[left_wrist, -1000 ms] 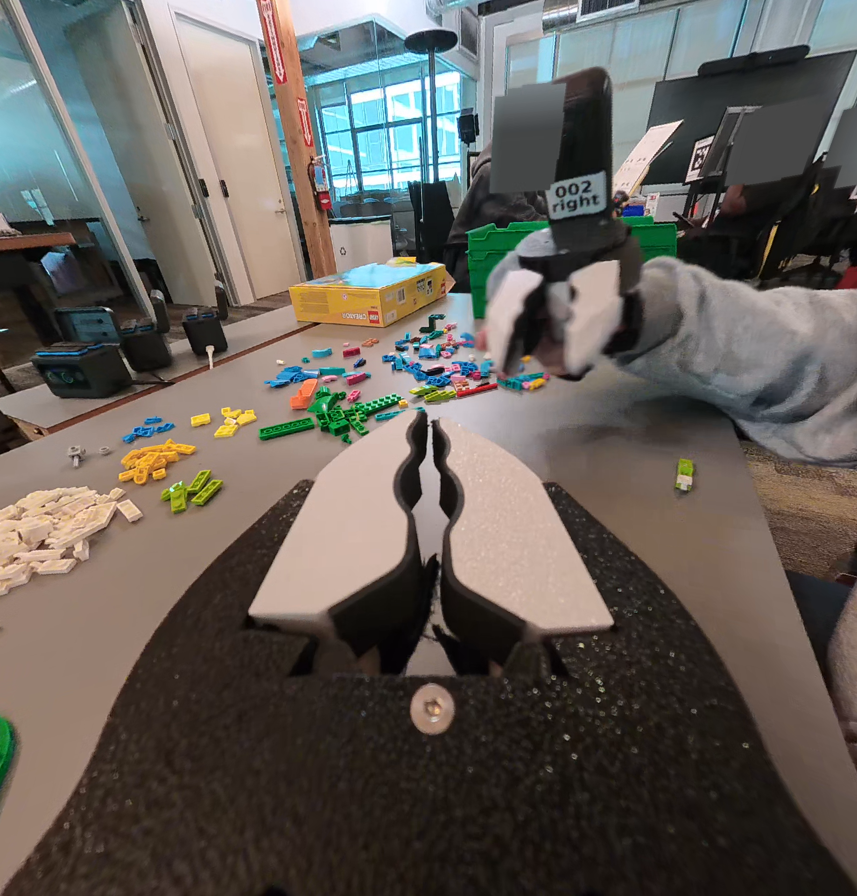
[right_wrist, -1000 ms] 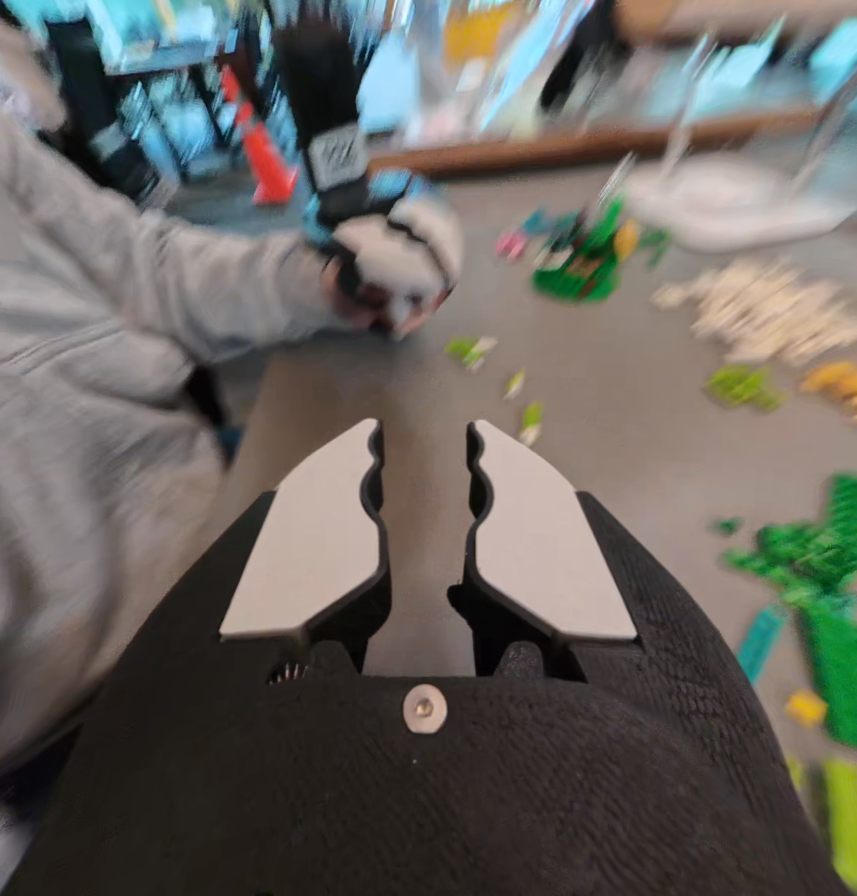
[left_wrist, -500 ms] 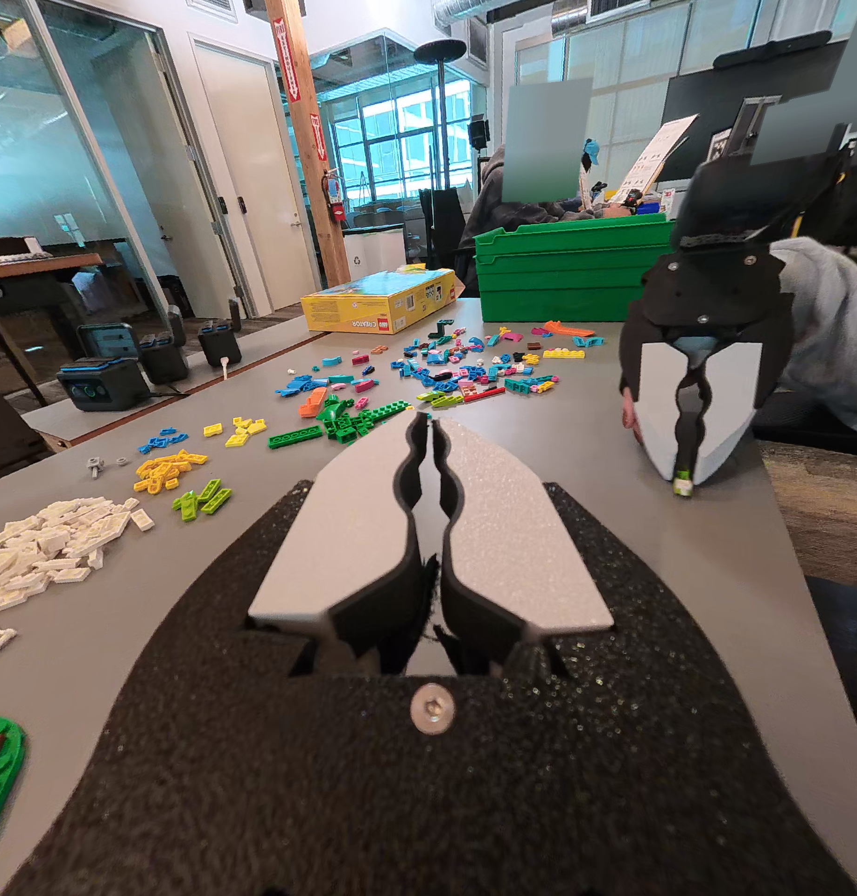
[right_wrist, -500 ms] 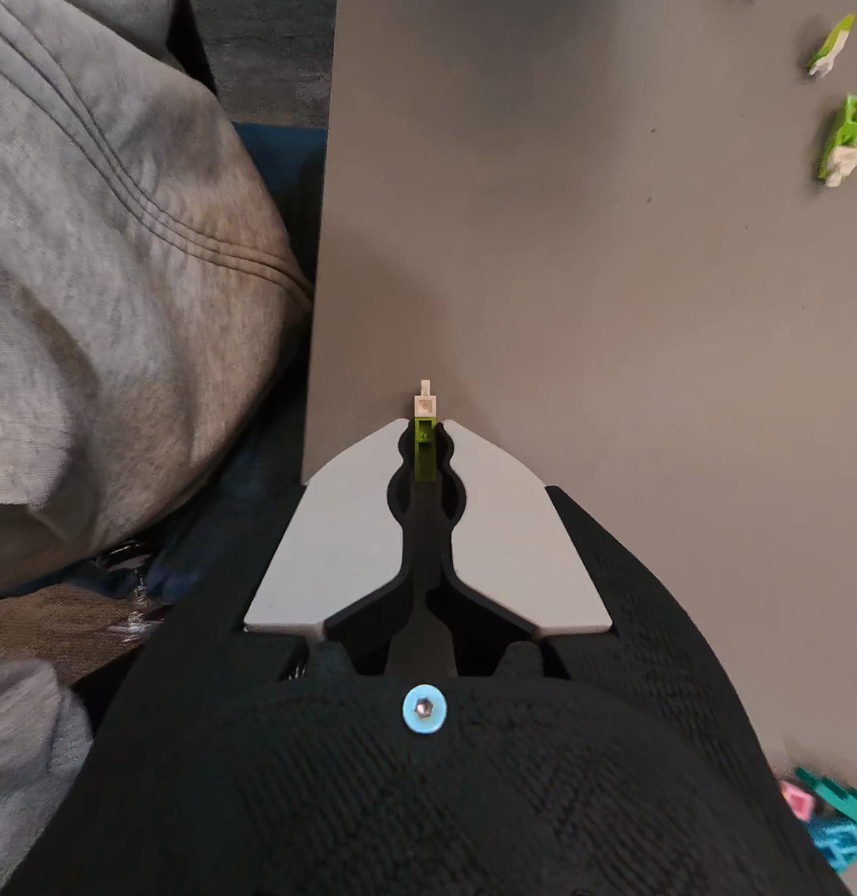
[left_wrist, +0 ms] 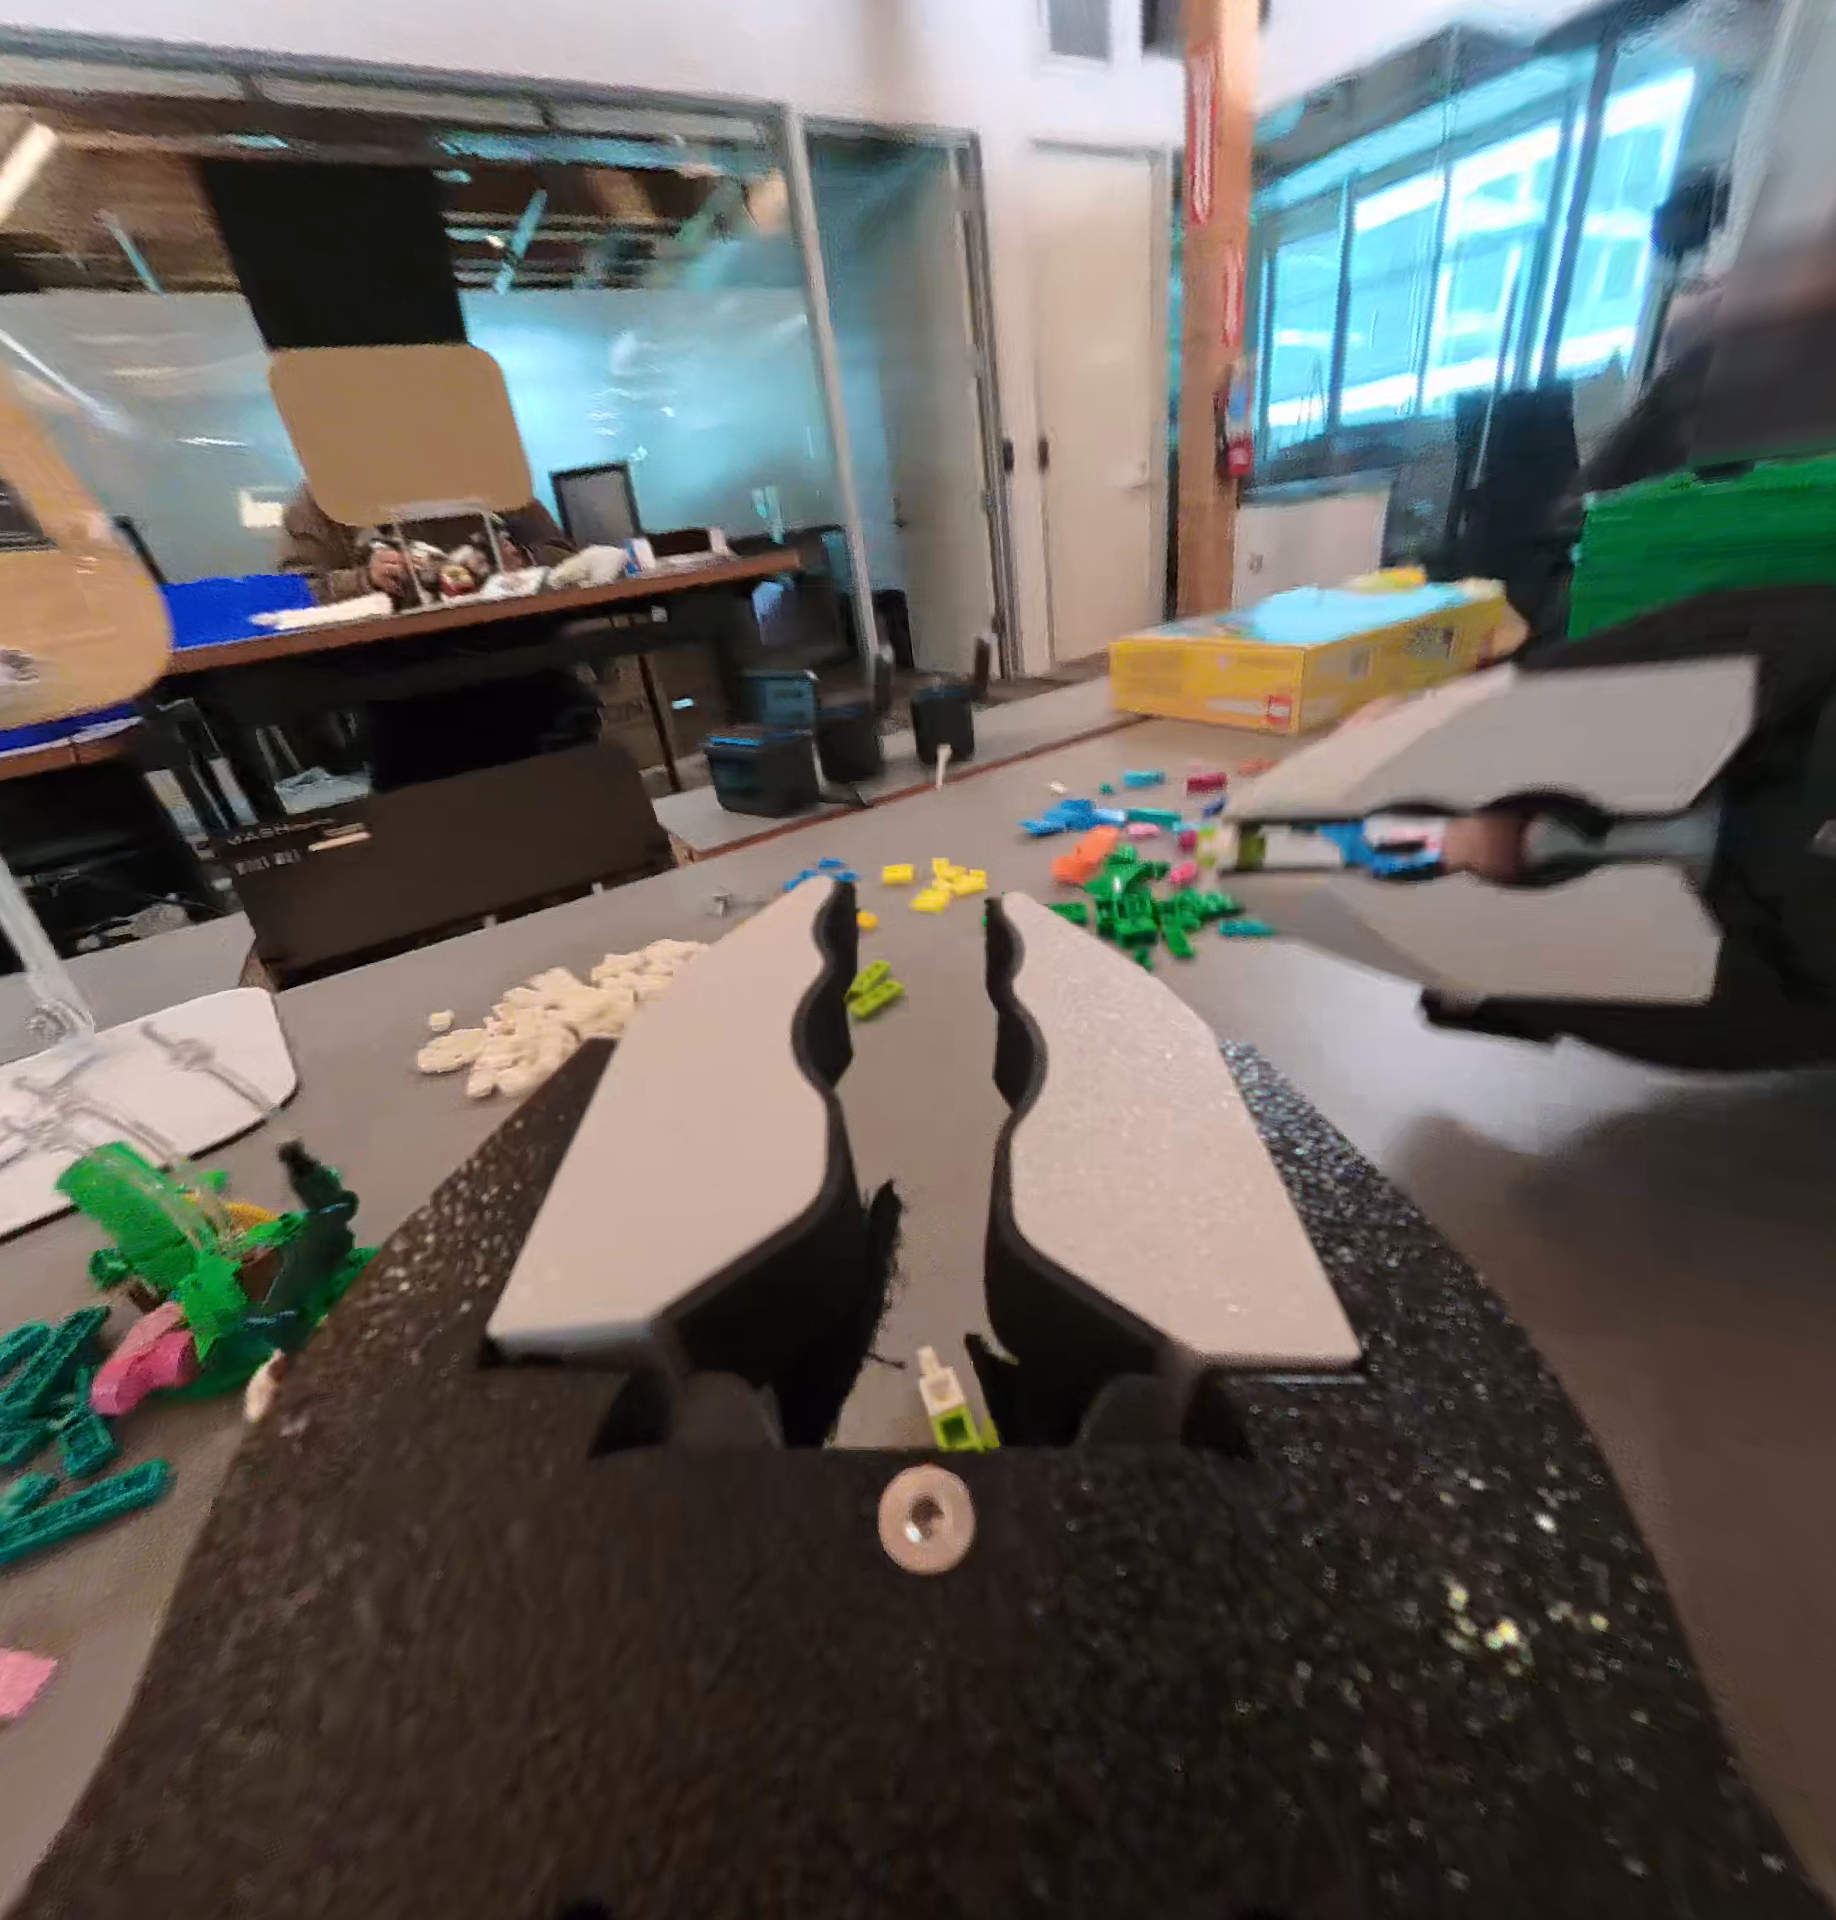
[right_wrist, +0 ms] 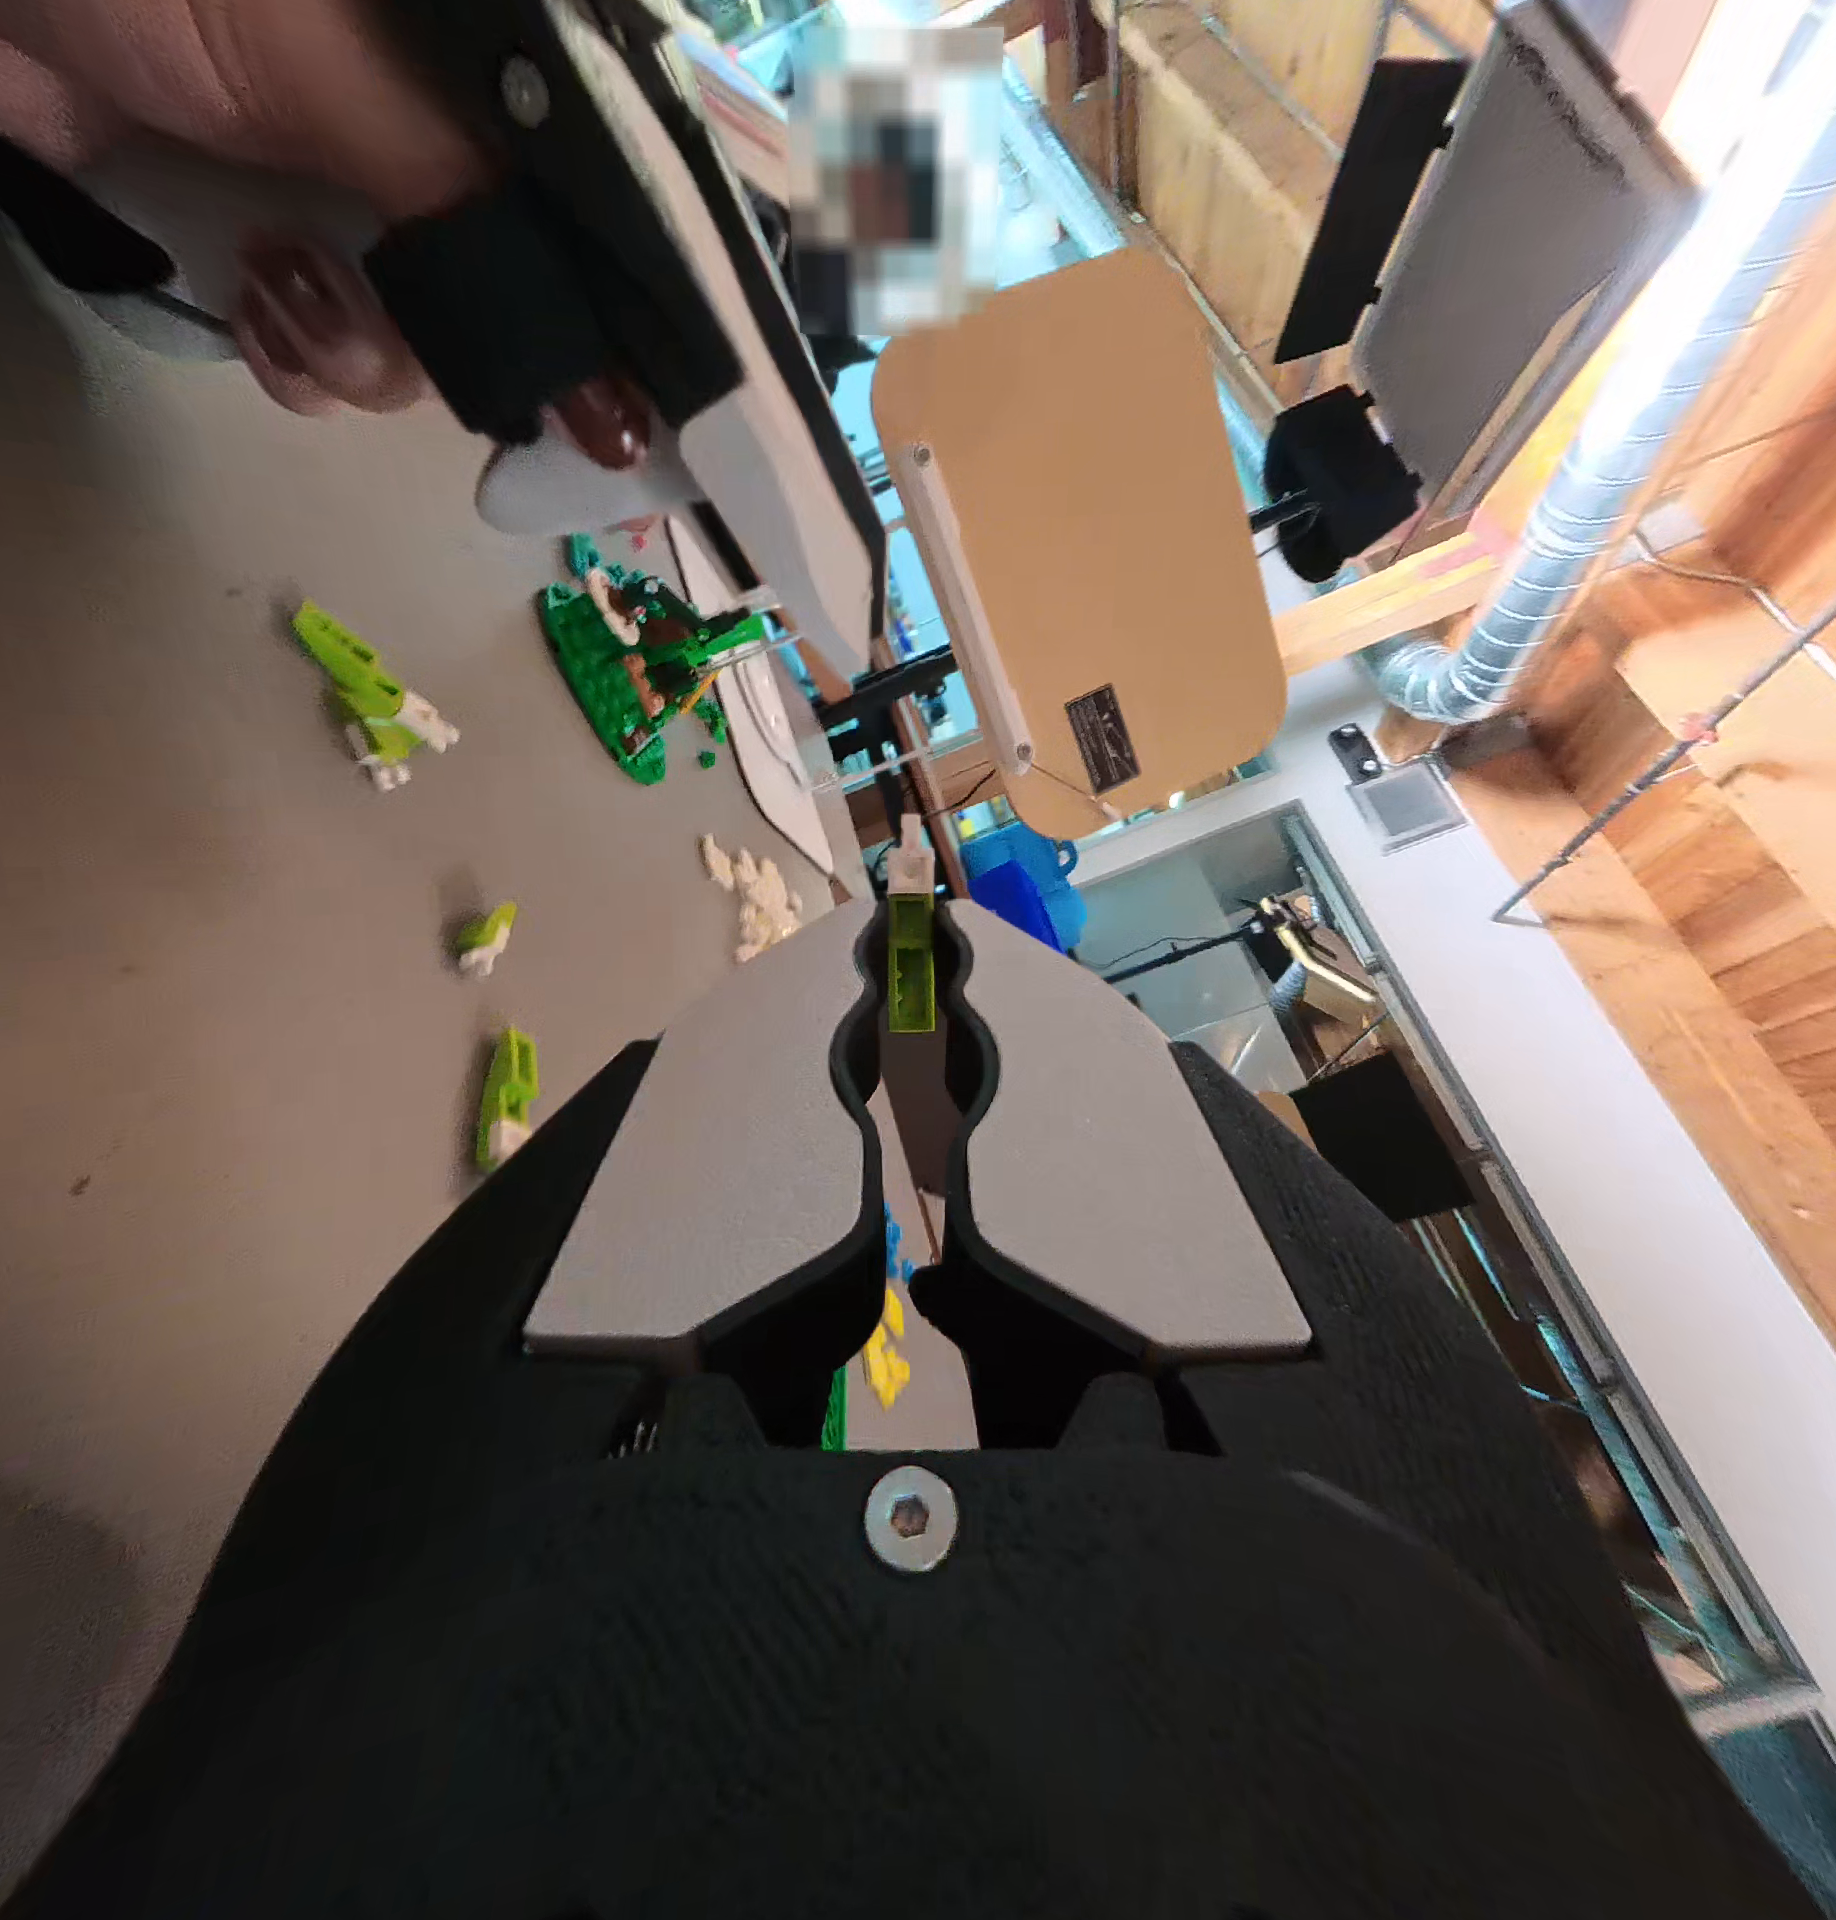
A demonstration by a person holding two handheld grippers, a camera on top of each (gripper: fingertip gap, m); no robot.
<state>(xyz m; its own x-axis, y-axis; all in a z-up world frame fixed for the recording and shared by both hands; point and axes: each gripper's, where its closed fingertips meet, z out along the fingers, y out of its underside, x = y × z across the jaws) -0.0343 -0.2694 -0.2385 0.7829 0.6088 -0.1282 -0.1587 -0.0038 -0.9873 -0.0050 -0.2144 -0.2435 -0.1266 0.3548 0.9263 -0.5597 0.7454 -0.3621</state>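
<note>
My right gripper [right_wrist: 912, 925] is shut on a small lime-and-white piece [right_wrist: 912, 966]. The lime body sits between both pads and the white end sticks out past the tips. It is off the grey table [right_wrist: 166, 935], turned on its side. In the left wrist view this gripper [left_wrist: 1236, 847] comes in from the right with the piece [left_wrist: 1241, 847] at its tips. My left gripper [left_wrist: 919, 914] is open with nothing between its pads, low over the table [left_wrist: 1413, 1195]. A similar lime-and-white piece [left_wrist: 945, 1403] lies on the table under its jaws. One finger [right_wrist: 779, 488] of the left gripper shows at the upper left of the right wrist view.
Three more lime-and-white pieces [right_wrist: 374, 707] [right_wrist: 483, 940] [right_wrist: 509, 1091] lie on the table. A green build [left_wrist: 207, 1278] stands at the left, a white pile [left_wrist: 561, 1013] beyond it. Sorted coloured pieces [left_wrist: 1142, 904], a yellow box [left_wrist: 1309, 665] and green crates [left_wrist: 1724, 540] lie farther off. Left tips to right tips: about 7 cm.
My left gripper opened and swung left. My right gripper closed on the lime-and-white piece at the table edge, lifted it and turned sideways toward the left gripper.
</note>
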